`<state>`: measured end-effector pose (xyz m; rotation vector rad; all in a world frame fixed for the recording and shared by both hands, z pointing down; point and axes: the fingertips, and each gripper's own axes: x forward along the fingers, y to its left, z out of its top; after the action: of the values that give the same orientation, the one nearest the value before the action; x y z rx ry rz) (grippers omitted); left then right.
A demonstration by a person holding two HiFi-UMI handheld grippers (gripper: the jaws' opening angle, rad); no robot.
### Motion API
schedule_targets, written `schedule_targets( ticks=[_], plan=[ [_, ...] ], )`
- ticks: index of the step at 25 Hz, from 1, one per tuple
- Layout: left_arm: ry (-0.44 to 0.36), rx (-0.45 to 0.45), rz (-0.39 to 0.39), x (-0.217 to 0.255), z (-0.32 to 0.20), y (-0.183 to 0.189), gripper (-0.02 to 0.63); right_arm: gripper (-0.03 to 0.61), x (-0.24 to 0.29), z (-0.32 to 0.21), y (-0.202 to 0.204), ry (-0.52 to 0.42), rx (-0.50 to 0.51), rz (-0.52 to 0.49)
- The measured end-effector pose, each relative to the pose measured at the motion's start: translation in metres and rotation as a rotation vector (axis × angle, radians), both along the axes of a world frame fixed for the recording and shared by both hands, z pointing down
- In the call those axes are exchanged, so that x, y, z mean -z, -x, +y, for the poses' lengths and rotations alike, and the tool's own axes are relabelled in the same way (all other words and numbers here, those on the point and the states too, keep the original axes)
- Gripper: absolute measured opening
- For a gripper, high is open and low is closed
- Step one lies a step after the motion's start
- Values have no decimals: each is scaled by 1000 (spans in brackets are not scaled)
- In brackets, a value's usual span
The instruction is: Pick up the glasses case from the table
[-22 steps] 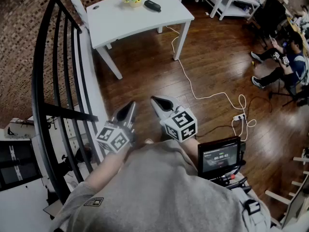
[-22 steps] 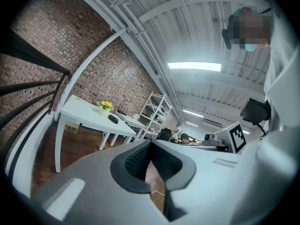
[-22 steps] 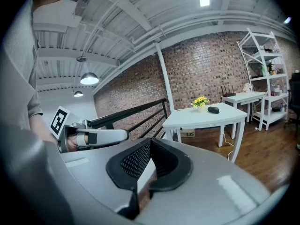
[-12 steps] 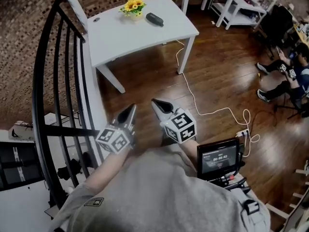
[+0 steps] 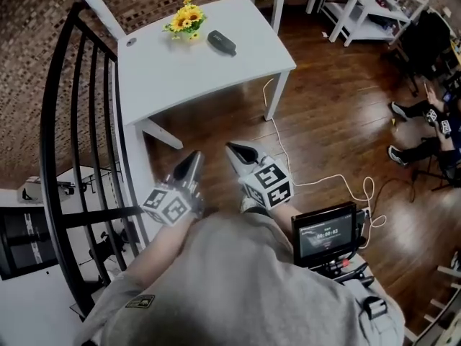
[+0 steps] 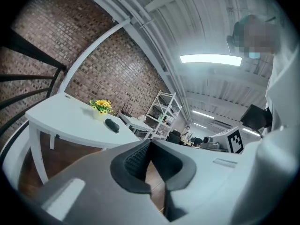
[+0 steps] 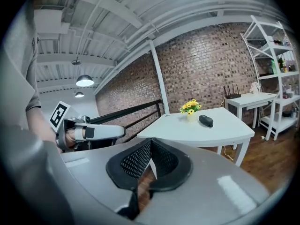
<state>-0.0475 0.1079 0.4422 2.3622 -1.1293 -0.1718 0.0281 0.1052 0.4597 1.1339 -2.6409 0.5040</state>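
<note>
I am holding left gripper [image 5: 193,161] and right gripper [image 5: 233,151] clenched, empty, far from the case [image 5: 222,42]; it is looking stiff, probably light; I am aiming across its middle

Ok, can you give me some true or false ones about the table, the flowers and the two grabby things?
1. The glasses case lies on the white table. True.
2. The right gripper is holding the case. False: its jaws are shut on nothing, well short of the table.
3. Yellow flowers stand beside the case. True.
4. The left gripper has its jaws wide open. False: they are together, with nothing between them.
5. The floor is covered in carpet. False: it is dark wooden boards.
</note>
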Motion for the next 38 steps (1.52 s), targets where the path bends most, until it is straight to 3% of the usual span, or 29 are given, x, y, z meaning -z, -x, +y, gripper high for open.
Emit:
schedule_targets(
  ticks=[4,13,24,33,38],
  plan=[
    [19,11,-7,-8,-28,-13,2,11,-12,-28,-14,26,2,-9],
    [23,5,9,-22,-129,-5,2,11,-29,-121,-9,43,-13,18],
    [15,-81,51,-24,-274,26,2,11,-24,-264,26,14,-81,94],
    [76,-98,59,-50,-330,32,2,12,-44,-334,13,40,-126,163],
    [107,-84,30,-65,-365,23,2,73,-59,-377,-2,46,-107,204]
  ],
)
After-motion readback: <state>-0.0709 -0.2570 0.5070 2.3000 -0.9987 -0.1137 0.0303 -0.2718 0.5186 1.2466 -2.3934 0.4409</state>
